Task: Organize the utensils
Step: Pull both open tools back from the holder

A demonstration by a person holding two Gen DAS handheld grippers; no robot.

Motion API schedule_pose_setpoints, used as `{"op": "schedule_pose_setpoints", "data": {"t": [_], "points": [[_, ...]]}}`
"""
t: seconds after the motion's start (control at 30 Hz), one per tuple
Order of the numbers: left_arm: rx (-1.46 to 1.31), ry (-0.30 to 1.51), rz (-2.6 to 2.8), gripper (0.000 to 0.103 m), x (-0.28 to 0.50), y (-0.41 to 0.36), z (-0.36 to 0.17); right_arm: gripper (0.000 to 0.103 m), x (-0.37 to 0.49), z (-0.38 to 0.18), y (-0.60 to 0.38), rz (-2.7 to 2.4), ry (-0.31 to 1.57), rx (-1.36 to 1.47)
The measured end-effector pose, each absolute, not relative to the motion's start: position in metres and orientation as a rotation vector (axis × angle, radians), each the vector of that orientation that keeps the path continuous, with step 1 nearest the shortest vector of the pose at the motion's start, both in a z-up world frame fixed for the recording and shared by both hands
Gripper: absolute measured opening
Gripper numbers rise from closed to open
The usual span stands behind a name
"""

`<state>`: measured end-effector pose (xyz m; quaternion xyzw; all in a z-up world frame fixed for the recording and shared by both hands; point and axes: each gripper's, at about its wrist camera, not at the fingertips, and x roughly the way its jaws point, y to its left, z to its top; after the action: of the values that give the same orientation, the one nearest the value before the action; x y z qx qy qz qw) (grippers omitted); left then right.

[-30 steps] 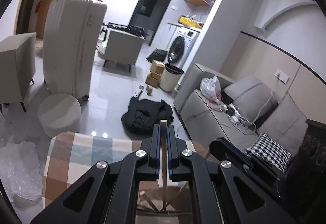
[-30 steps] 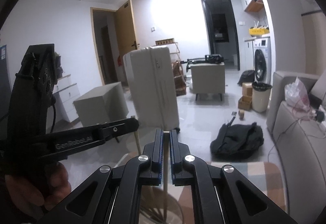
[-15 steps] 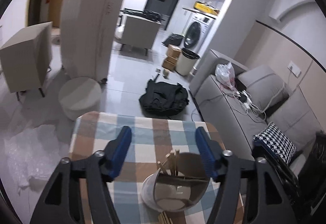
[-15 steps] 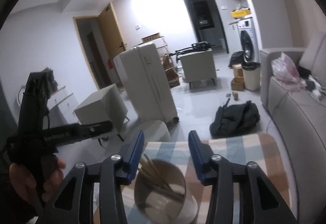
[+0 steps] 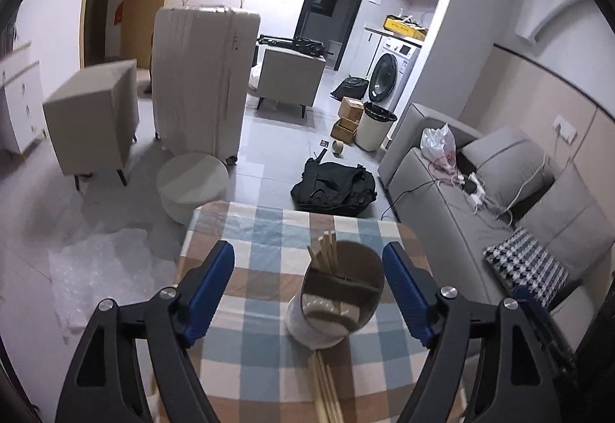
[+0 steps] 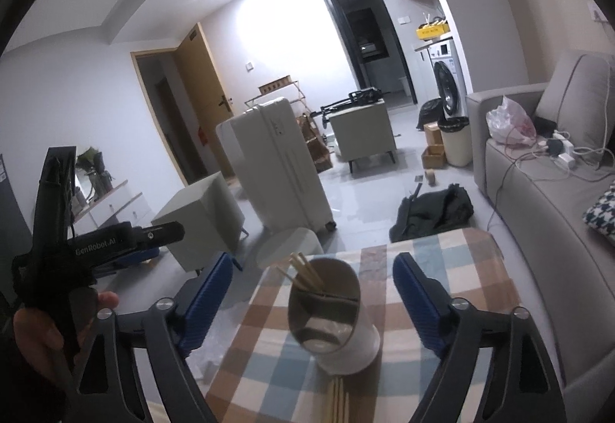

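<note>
The left gripper (image 5: 307, 281) stands wide with nothing between its blue pads (image 5: 209, 292); its jaws have just been opening. Beyond them sits the white holder (image 5: 334, 302) on the checked tablecloth (image 5: 253, 231), several chopsticks (image 5: 326, 254) already upright in its back compartment. More loose chopsticks (image 5: 324, 384) lie just short of the holder, nearer than the fingertips, so the sorting looks partly done. The right gripper (image 6: 313, 286) has likewise just been opening and is empty, the holder ahead between its fingers.
</note>
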<state>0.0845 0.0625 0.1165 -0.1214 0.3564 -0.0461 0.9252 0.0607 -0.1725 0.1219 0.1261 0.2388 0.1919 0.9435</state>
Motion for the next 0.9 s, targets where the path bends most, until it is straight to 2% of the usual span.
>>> {"op": "schedule_pose_setpoints", "data": {"t": [0.1,0.17,0.47,0.9], "points": [[-0.217,0.714,-0.076,0.079,0.071,0.056,0.121,0.090,0.046,0.125,-0.173,0.393,0.486,0.256],[-0.208,0.703,-0.074,0.084,0.063,0.053,0.122,0.094,0.036,0.125,-0.175,0.385,0.482,0.256],[-0.101,0.658,-0.038,0.089,0.027,0.033,0.118,0.103,-0.001,0.122,-0.192,0.373,0.460,0.279],[-0.094,0.706,-0.045,0.092,0.005,0.031,0.078,0.103,-0.032,0.091,-0.189,0.372,0.515,0.202]]}}
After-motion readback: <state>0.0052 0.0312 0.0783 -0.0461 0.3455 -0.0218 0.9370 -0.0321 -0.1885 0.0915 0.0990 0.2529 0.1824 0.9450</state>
